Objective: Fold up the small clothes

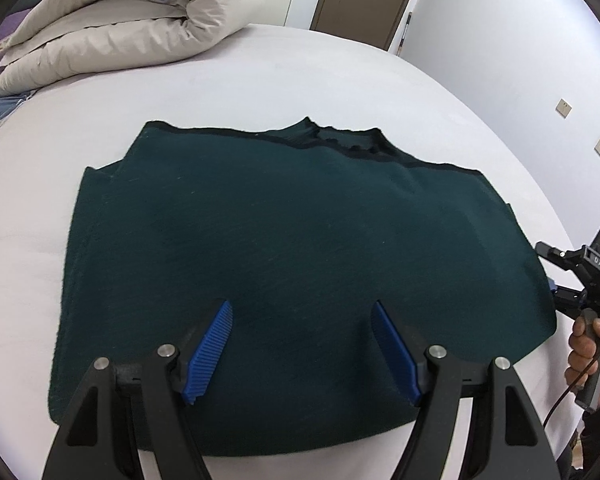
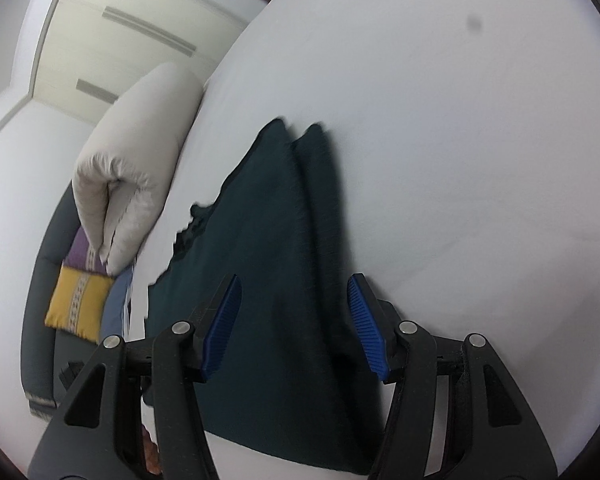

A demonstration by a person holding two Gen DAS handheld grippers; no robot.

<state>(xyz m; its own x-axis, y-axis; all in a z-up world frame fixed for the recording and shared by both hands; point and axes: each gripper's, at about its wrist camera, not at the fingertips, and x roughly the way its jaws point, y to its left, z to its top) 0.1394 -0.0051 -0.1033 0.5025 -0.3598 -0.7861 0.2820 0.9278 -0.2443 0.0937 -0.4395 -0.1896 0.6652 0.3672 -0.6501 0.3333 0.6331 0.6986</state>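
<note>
- Left wrist view: The dark green sweater (image 1: 296, 248) lies flat on the white bed (image 1: 300, 76), with its collar at the far side. The left gripper (image 1: 303, 346) hangs over the near edge of the sweater. Its fingers (image 1: 210, 354) are wide open and hold nothing. The sweater spreads out under them and in front of them.
- What could go wrong here: the fingers could close on only the top layer, so the fold would come out crooked. They could also pinch the bed sheet along with the sweater and drag it.
- The right gripper (image 1: 568, 280) sits at the sweater's right edge, with a hand (image 1: 588, 352) on its handle.
- Right wrist view: The picture is a bit blurry. The right gripper (image 2: 294, 324) has its fingers (image 2: 366, 330) wide open and holds nothing. The sweater (image 2: 268, 264) runs between them and away, and looks doubled along one side.
- A fast move could push the sweater and bunch it up. A rolled quilt (image 2: 136, 168) lies well apart.
</note>
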